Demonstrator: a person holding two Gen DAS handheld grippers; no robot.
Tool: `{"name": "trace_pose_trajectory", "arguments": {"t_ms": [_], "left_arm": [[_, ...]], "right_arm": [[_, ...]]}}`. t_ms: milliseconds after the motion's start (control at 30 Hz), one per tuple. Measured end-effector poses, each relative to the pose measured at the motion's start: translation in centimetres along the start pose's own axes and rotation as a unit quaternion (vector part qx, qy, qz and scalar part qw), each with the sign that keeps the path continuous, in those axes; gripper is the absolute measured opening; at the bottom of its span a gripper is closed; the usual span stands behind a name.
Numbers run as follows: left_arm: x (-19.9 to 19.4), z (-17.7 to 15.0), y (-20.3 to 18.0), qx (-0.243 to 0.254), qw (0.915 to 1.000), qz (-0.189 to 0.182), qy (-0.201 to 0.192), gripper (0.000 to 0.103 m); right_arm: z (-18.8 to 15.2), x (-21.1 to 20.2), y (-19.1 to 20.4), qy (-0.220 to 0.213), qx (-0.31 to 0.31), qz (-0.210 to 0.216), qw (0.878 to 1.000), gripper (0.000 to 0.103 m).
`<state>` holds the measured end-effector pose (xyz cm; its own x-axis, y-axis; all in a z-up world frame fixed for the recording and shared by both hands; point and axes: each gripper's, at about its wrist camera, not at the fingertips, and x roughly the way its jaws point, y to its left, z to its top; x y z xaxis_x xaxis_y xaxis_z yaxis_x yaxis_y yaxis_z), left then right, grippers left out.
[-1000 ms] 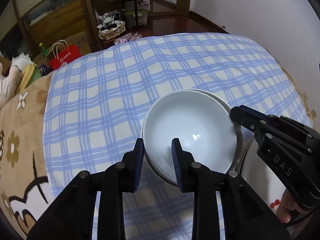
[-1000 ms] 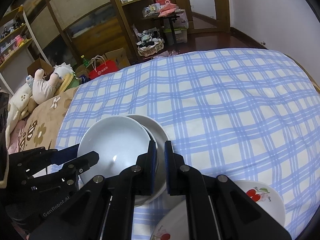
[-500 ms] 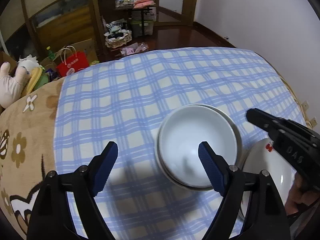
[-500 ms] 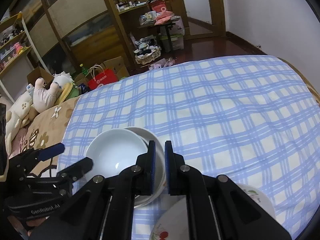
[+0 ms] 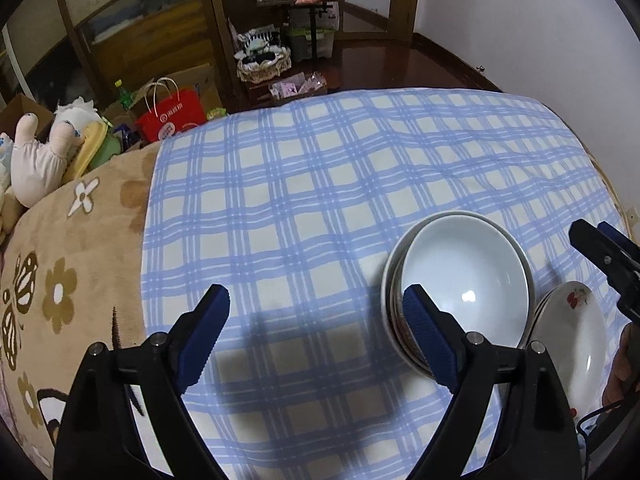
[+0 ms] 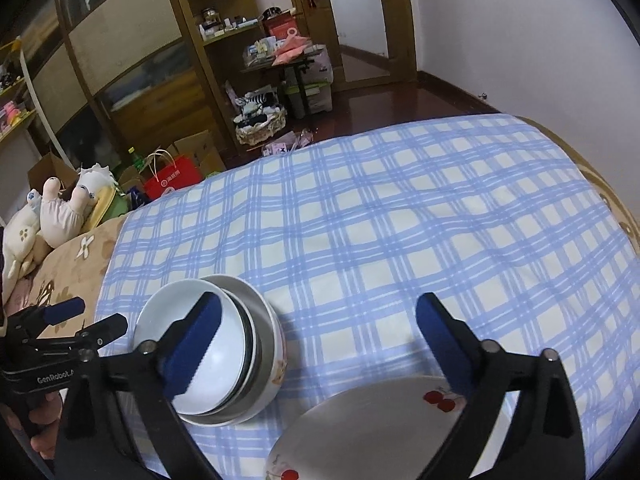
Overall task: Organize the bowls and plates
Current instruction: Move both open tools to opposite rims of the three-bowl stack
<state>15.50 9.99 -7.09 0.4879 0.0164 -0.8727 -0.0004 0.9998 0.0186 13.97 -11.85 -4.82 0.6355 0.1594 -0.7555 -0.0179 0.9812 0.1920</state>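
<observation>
Clearly, both tools hold nothing. The left gripper (image 5: pixel 316 334) has its blue-padded fingers spread wide above the blue plaid blanket (image 5: pixel 320 184), and the right gripper (image 6: pixel 318 342) is spread just as wide.

A stack of white bowls (image 5: pixel 460 284) sits on that blanket; from the right wrist view the same stack (image 6: pixel 224 344) shows several nested rims, though how many bowls it holds is hard to count, since the right gripper's left finger covers part of the top one. A floral mark on the lowest bowl's outer wall is too small to read. In the left wrist view the left gripper's right finger overlaps the stack's near rim; whether it touches cannot be told.

Just right of the bowls lies a cherry-print plate (image 6: pixel 380 424), its near edge cut off by the frame. In the left wrist view that plate (image 5: pixel 572 336) shows a second rim beneath its left edge, mostly hidden.

Beyond the blanket's left edge a brown flowered blanket (image 5: pixel 68 260) carries a plush toy (image 5: pixel 40 156), partly cropped by the fisheye border.
</observation>
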Motion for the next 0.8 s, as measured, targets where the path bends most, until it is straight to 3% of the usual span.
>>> {"name": "trace_pose_trajectory", "arguments": {"t_ms": [467, 633, 800], "left_arm": [[1.8, 0.1, 0.0, -0.003, 0.9995, 0.006, 0.032, 0.087], [1.9, -0.3, -0.8, 0.017, 0.9989, 0.029, 0.032, 0.087], [2.4, -0.1, -0.3, 0.009, 0.9988, 0.020, 0.043, 0.087]], "right_arm": [[-0.5, 1.2, 0.1, 0.015, -0.014, -0.034, 0.999, 0.103], [-0.9, 1.8, 0.0, 0.024, -0.020, -0.050, 0.998, 0.103], [-1.0, 2.1, -0.2, 0.032, -0.017, -0.048, 0.998, 0.103]]}}
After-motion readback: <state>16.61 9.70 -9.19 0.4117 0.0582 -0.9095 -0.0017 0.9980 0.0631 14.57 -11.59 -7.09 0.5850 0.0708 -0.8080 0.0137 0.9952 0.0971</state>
